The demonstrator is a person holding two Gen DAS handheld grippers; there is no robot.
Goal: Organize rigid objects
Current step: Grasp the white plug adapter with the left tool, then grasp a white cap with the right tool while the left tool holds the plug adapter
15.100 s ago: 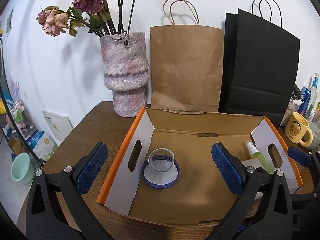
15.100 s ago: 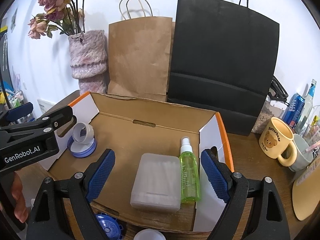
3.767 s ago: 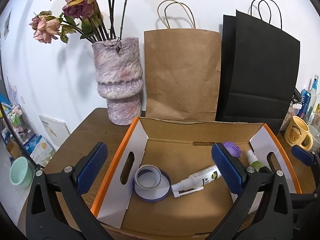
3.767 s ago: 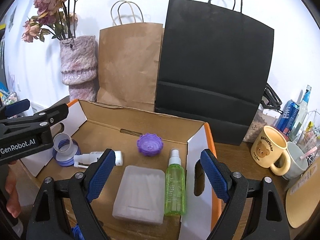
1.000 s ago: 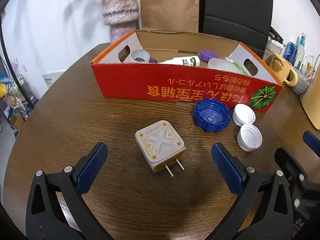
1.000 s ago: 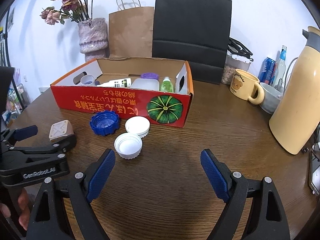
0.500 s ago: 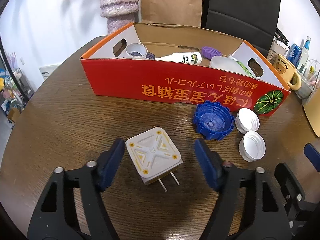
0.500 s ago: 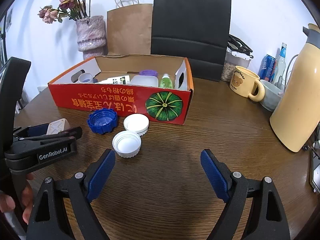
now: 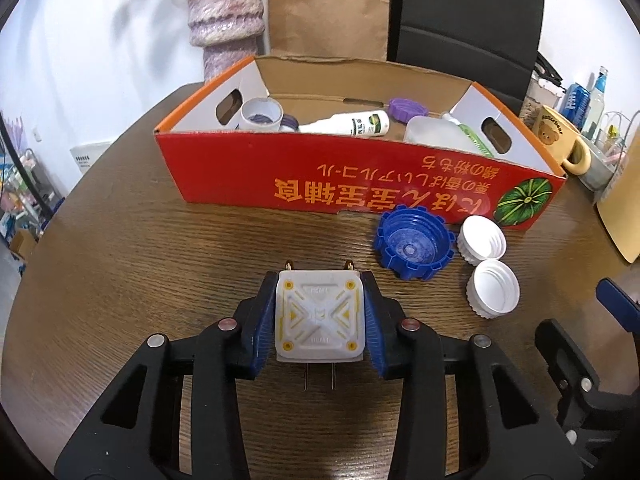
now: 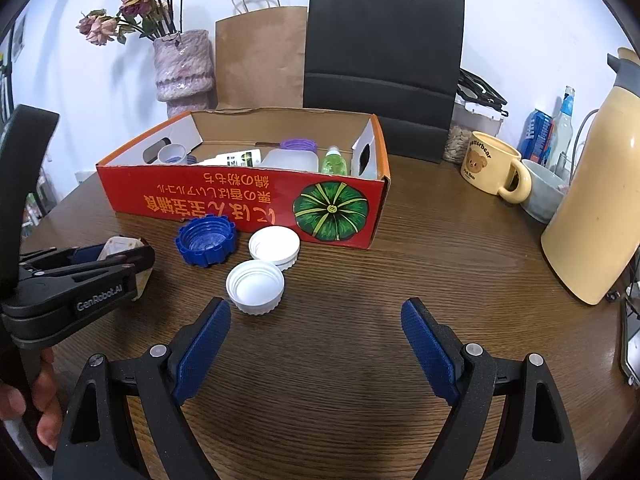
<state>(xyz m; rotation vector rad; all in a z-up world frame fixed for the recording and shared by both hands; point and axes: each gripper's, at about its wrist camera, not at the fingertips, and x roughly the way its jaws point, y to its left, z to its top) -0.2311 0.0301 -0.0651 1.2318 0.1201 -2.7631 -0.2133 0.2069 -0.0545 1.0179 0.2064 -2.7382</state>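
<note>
My left gripper (image 9: 320, 312) is shut on a white square plug adapter (image 9: 320, 320) with yellow marks, on or just above the wooden table; it also shows in the right wrist view (image 10: 120, 249). The red cardboard box (image 9: 360, 184) stands behind it and holds a tape roll (image 9: 262, 114), a white bottle (image 9: 348, 123), a purple lid (image 9: 404, 108) and a clear case (image 9: 436, 136). A blue cap (image 9: 412, 246) and two white caps (image 9: 482, 238) (image 9: 494, 290) lie in front of the box. My right gripper (image 10: 316, 336) is open and empty, near the closer white cap (image 10: 256, 286).
A pink vase (image 10: 184, 68), a brown paper bag (image 10: 260, 56) and a black bag (image 10: 384, 64) stand behind the box. A yellow bear mug (image 10: 492, 168), a grey bowl (image 10: 544, 194) and a tall cream flask (image 10: 596, 200) stand at the right.
My left gripper has moved forward and closed on the plug adapter, which has turned with its prongs pointing back toward the camera. The right gripper stays open and has hardly moved.
</note>
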